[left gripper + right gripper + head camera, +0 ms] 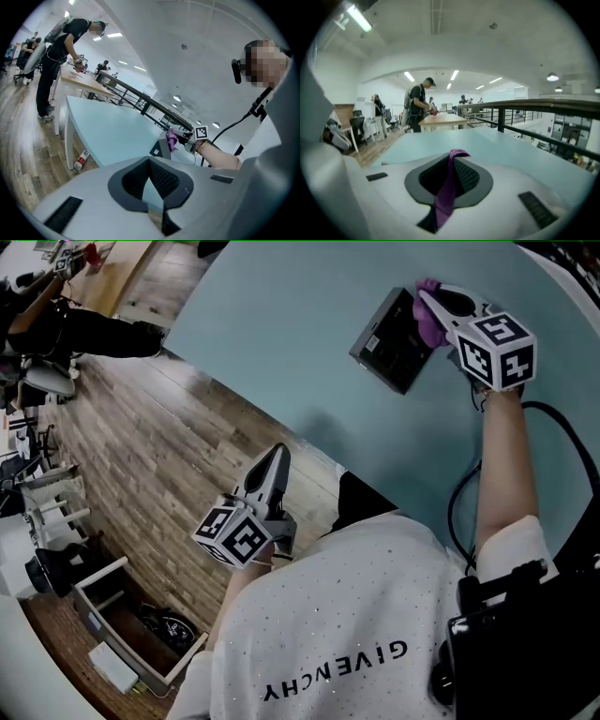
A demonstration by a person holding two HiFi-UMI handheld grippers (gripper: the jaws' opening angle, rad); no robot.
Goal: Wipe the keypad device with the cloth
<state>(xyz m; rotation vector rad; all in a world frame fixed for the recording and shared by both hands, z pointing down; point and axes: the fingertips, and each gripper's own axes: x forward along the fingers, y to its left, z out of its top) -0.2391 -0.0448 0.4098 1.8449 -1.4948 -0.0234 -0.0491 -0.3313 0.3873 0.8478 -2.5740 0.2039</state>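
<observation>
The head view shows one keypad device (392, 341) on the table (281, 334), upper right, with one purple cloth (431, 324) against its right edge. The right gripper view alone shows the right gripper (451, 176) clamped on that cloth. The second gripper, the left gripper (275, 457), lower centre, has its jaws nearly together and empty

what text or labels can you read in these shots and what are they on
"GIVENCHY": on the person's white t-shirt, upside down in the head view.
White sticker on the keypad device: too small to read.
Marker cubes: square patterns, no words.
Bottle on the floor: label too blurred.
</observation>
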